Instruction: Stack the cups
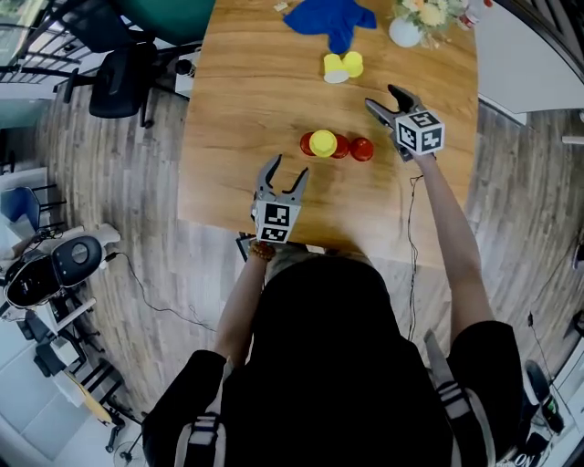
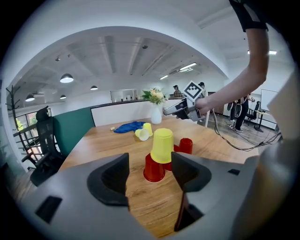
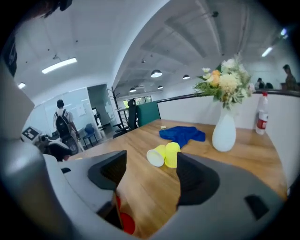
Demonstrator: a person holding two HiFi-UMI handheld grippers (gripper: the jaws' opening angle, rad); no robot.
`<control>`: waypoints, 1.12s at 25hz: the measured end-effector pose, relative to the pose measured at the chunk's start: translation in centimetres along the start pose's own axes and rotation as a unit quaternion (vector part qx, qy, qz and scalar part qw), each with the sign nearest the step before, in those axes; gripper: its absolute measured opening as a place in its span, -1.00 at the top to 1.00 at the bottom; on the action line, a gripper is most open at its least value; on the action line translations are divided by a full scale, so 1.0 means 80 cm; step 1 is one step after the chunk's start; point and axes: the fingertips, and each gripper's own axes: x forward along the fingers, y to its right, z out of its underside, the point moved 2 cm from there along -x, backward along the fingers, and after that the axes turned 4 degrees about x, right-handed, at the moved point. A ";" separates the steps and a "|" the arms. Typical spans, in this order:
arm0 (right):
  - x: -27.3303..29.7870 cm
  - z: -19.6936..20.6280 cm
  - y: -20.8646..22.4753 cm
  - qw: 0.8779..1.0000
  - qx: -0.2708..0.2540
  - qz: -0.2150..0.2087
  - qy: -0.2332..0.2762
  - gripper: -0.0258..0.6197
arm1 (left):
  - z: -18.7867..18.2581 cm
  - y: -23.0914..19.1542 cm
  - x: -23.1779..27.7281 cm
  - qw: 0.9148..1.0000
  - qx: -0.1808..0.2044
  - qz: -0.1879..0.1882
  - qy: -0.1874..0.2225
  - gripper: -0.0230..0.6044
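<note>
Three red cups stand upside down in a row mid-table (image 1: 361, 149). An upside-down yellow cup (image 1: 322, 143) (image 2: 162, 145) rests on top of the two left red cups (image 2: 154, 168); the third red cup (image 2: 185, 146) stands alone to the right. My left gripper (image 1: 287, 169) (image 2: 150, 164) is open just short of this stack, touching nothing. My right gripper (image 1: 383, 98) (image 3: 151, 171) hovers open and empty beyond the right red cup. Two more yellow cups sit farther back, one on its side (image 3: 156, 156) and one upside down (image 3: 172, 154) (image 1: 352, 63).
A blue cloth (image 1: 330, 18) (image 3: 182, 134) lies at the table's far end, beside a white vase of flowers (image 1: 405, 32) (image 3: 224, 133). A bottle (image 3: 261, 112) stands behind the vase. Office chairs (image 1: 123, 77) stand left of the table; a cable (image 1: 412, 237) runs off its near edge.
</note>
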 end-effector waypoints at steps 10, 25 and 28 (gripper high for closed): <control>0.094 -0.023 0.067 0.998 -0.029 0.054 -0.024 -0.04 | 0.013 0.001 -0.017 1.000 -0.004 -0.012 -0.008 0.02; 0.174 -0.014 0.089 0.992 -0.049 0.068 -0.091 0.01 | 0.027 -0.008 -0.032 0.999 -0.009 -0.028 -0.017 0.02; 0.173 -0.022 0.083 0.991 -0.050 0.078 -0.097 0.02 | 0.025 -0.012 -0.031 0.999 -0.009 -0.030 -0.016 0.02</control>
